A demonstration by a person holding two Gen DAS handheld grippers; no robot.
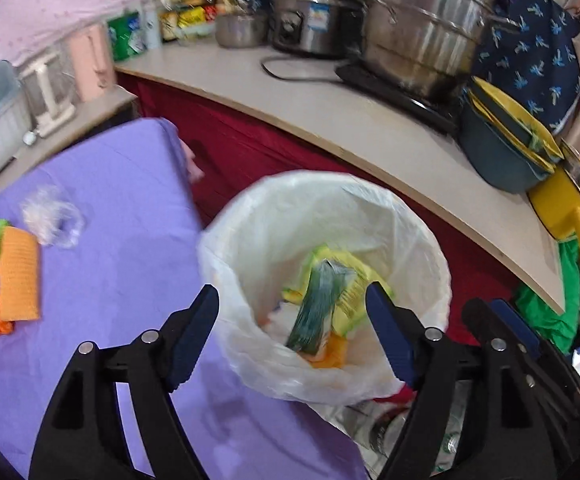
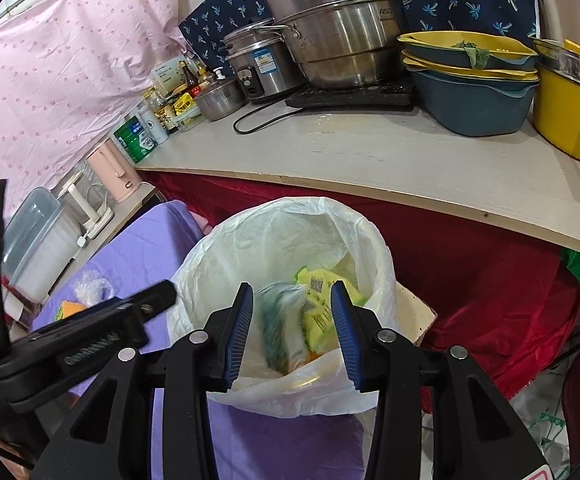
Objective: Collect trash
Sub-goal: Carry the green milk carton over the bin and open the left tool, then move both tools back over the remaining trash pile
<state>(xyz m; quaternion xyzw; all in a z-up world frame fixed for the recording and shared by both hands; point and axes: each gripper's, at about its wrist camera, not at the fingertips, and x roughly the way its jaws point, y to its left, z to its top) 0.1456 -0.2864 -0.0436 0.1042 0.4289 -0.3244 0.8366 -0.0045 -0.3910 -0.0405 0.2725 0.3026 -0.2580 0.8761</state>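
Observation:
A bin lined with a white bag (image 1: 250, 216) stands beside the purple table (image 1: 122, 240). My left gripper (image 1: 291, 336) hangs above the bin mouth, open, with nothing between its fingers. Below it, inside the bag, a blurred teal-striped wrapper (image 1: 313, 312) lies among yellow-green packets (image 1: 353, 280). My right gripper (image 2: 293, 332) is over the same white bag (image 2: 290, 216), jaws apart and empty; the teal wrapper (image 2: 278, 320) shows between them, down in the bin. A crumpled clear plastic (image 1: 50, 216) and an orange-green packet (image 1: 14, 276) lie on the table.
A pale counter (image 2: 369, 152) runs behind the bin with steel pots (image 2: 337, 40), a rice cooker (image 2: 258, 68), stacked blue and yellow basins (image 2: 469, 92) and a yellow pot (image 2: 565, 112). Red cloth (image 2: 469, 272) hangs below it. A green bag (image 1: 549, 312) sits at right.

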